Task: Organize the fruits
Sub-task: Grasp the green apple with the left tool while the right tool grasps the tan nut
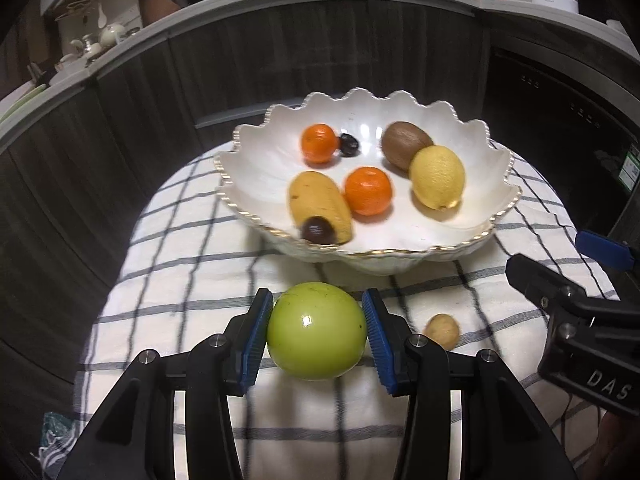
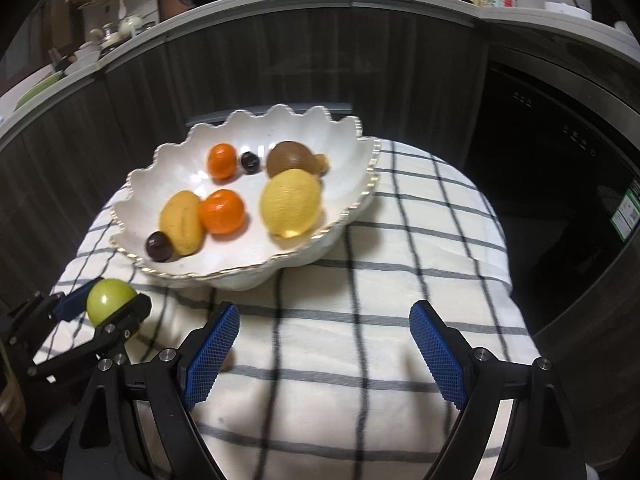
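My left gripper point(image 1: 317, 330) is shut on a green apple point(image 1: 316, 330), its blue pads pressing both sides, just above the checked cloth. The right wrist view shows that apple point(image 2: 109, 300) in the left gripper point(image 2: 106, 306) at the lower left. Beyond it stands a white scalloped bowl point(image 1: 460, 236) holding two oranges point(image 1: 367, 191), a lemon point(image 1: 438, 177), a kiwi point(image 1: 404, 144), a yellow mango point(image 1: 318, 204) and two dark plums point(image 1: 318, 230). A small tan fruit point(image 1: 442, 331) lies on the cloth right of the apple. My right gripper point(image 2: 324, 354) is open with nothing between its fingers, over bare cloth.
The checked cloth point(image 2: 400, 248) covers a small round table that drops off on all sides. Dark cabinet fronts point(image 1: 320, 52) and a counter with pans and bottles curve behind. A dark appliance point(image 2: 560, 152) stands at the right.
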`<action>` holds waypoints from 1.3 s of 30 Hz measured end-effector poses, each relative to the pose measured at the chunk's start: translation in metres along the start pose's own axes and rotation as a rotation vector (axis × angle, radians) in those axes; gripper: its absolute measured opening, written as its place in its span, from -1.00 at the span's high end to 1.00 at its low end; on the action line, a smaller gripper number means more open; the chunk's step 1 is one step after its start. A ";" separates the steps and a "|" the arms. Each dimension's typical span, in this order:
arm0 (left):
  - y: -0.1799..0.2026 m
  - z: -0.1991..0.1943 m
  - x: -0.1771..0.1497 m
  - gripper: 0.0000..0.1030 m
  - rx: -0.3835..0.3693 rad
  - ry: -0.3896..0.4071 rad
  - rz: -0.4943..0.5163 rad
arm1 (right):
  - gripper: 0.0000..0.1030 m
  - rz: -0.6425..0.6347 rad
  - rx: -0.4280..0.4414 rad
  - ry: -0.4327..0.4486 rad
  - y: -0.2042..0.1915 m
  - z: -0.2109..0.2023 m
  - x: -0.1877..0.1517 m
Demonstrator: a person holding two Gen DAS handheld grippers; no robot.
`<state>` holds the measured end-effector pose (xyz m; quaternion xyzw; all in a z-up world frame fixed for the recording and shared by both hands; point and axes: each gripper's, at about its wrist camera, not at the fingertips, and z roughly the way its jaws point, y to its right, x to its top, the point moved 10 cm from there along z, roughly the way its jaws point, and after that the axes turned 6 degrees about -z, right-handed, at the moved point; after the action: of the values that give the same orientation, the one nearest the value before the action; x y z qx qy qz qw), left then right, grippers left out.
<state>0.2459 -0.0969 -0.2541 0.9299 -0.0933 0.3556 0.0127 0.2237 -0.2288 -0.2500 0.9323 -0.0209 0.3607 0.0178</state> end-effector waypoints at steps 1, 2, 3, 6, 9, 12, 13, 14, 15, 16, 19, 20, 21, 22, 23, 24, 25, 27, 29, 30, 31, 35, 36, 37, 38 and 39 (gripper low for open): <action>-0.005 -0.002 0.000 0.11 0.006 -0.001 -0.009 | -0.71 -0.009 0.005 -0.002 -0.004 0.001 0.000; -0.011 -0.004 -0.001 0.11 0.011 -0.002 -0.021 | -0.71 -0.015 0.009 -0.004 -0.008 0.001 0.000; -0.015 -0.005 -0.002 0.11 0.015 -0.002 -0.027 | -0.71 -0.029 0.018 -0.008 -0.014 0.002 0.001; -0.032 -0.008 -0.006 0.11 0.036 -0.002 -0.041 | -0.70 -0.073 0.029 -0.016 -0.029 0.006 0.003; -0.044 -0.008 -0.009 0.11 0.041 -0.009 -0.053 | -0.69 -0.109 0.038 -0.036 -0.045 0.013 0.000; -0.056 -0.010 -0.010 0.11 0.046 -0.008 -0.057 | -0.60 -0.142 0.047 -0.059 -0.057 0.018 -0.007; -0.057 -0.010 -0.010 0.11 0.050 -0.005 -0.056 | -0.48 -0.151 0.051 -0.065 -0.060 0.019 -0.009; -0.061 -0.010 -0.010 0.11 0.052 -0.001 -0.059 | -0.42 -0.162 0.052 -0.074 -0.063 0.020 -0.011; -0.064 -0.010 -0.010 0.11 0.052 0.000 -0.065 | -0.32 -0.169 0.054 -0.087 -0.067 0.023 -0.013; -0.065 -0.010 -0.010 0.11 0.051 -0.002 -0.068 | -0.27 -0.166 0.060 -0.096 -0.069 0.024 -0.015; -0.068 -0.009 -0.011 0.11 0.042 -0.008 -0.075 | -0.17 -0.155 0.067 -0.116 -0.070 0.028 -0.020; -0.068 -0.008 -0.011 0.11 0.039 -0.007 -0.073 | -0.13 -0.152 0.065 -0.126 -0.070 0.029 -0.023; -0.068 -0.009 -0.011 0.11 0.039 -0.005 -0.072 | -0.05 -0.150 0.064 -0.134 -0.070 0.031 -0.025; -0.069 -0.008 -0.010 0.11 0.038 -0.004 -0.072 | 0.01 -0.148 0.064 -0.140 -0.070 0.032 -0.026; -0.069 -0.008 -0.010 0.11 0.037 -0.004 -0.074 | 0.03 -0.143 0.062 -0.146 -0.070 0.033 -0.028; -0.070 -0.008 -0.011 0.11 0.034 -0.005 -0.077 | 0.05 -0.140 0.062 -0.150 -0.069 0.034 -0.029; -0.070 -0.008 -0.011 0.11 0.033 -0.006 -0.078 | 0.05 -0.137 0.061 -0.151 -0.068 0.035 -0.029; -0.071 -0.008 -0.012 0.11 0.032 -0.008 -0.081 | 0.09 -0.133 0.061 -0.150 -0.069 0.035 -0.029; -0.072 -0.007 -0.011 0.11 0.031 -0.007 -0.084 | 0.15 -0.134 0.062 -0.153 -0.071 0.037 -0.028; -0.073 -0.007 -0.011 0.11 0.033 -0.005 -0.084 | 0.18 -0.133 0.063 -0.155 -0.071 0.038 -0.028; -0.073 -0.007 -0.011 0.11 0.034 -0.005 -0.084 | 0.20 -0.133 0.065 -0.159 -0.072 0.039 -0.029; -0.076 -0.006 -0.011 0.11 0.037 -0.005 -0.090 | 0.30 -0.139 0.066 -0.172 -0.075 0.043 -0.031; -0.076 -0.006 -0.011 0.11 0.038 -0.005 -0.091 | 0.33 -0.141 0.066 -0.174 -0.076 0.043 -0.032; -0.077 -0.006 -0.011 0.11 0.037 -0.005 -0.092 | 0.41 -0.142 0.069 -0.176 -0.076 0.044 -0.033; -0.077 -0.006 -0.011 0.11 0.037 -0.005 -0.093 | 0.47 -0.142 0.073 -0.181 -0.077 0.045 -0.034; -0.077 -0.006 -0.011 0.11 0.037 -0.005 -0.093 | 0.47 -0.141 0.072 -0.178 -0.077 0.045 -0.034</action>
<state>0.2482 -0.0186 -0.2533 0.9341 -0.0434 0.3541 0.0120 0.2325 -0.1527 -0.3073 0.9599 0.0561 0.2747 0.0077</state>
